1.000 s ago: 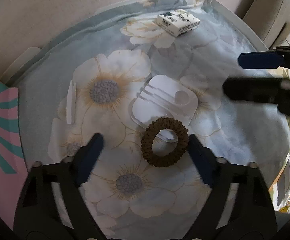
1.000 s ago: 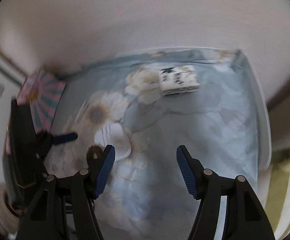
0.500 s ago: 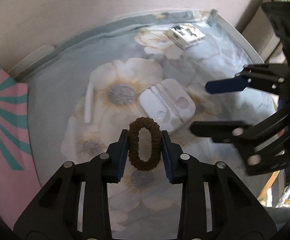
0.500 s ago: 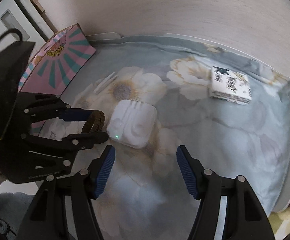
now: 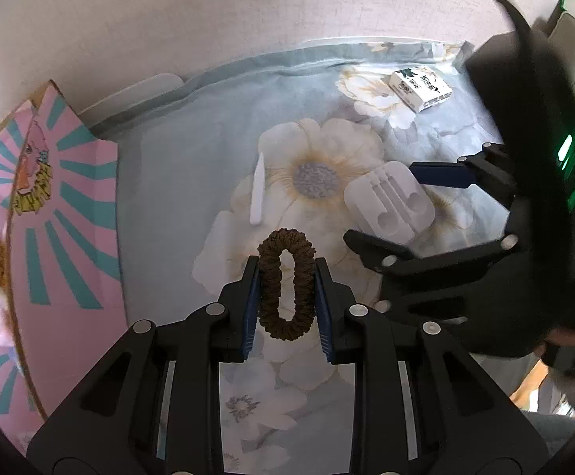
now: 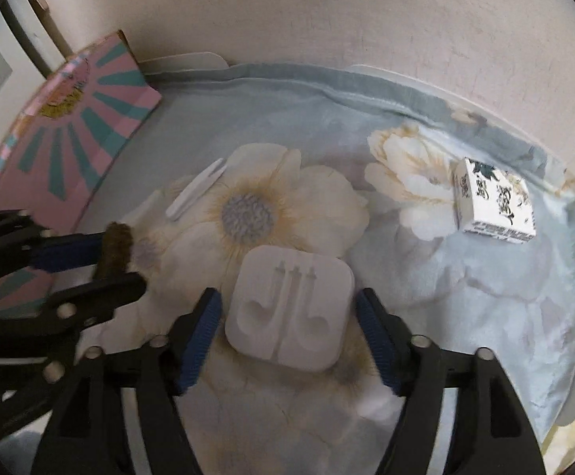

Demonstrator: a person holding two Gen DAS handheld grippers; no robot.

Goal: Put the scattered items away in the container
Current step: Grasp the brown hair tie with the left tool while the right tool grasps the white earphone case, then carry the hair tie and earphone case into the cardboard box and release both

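Brown scrunchie (image 5: 286,283), squeezed in closing left tool (image 5: 286,277), hides cloth (image 5: 192,182) behind.

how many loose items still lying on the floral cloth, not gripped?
3: white stick left of centre, earphone tray between the opening right gripper's fingers, tissue pack far right. None seems hidden.

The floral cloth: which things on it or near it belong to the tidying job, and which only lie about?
Belong to the job:
- brown hair tie, squeezed in the closing left gripper
- white earphone case, between the opening right gripper pads, not pressed
- white tweezers
- small printed box
- pink patterned box, probably the container

Only lying about:
- floral cloth
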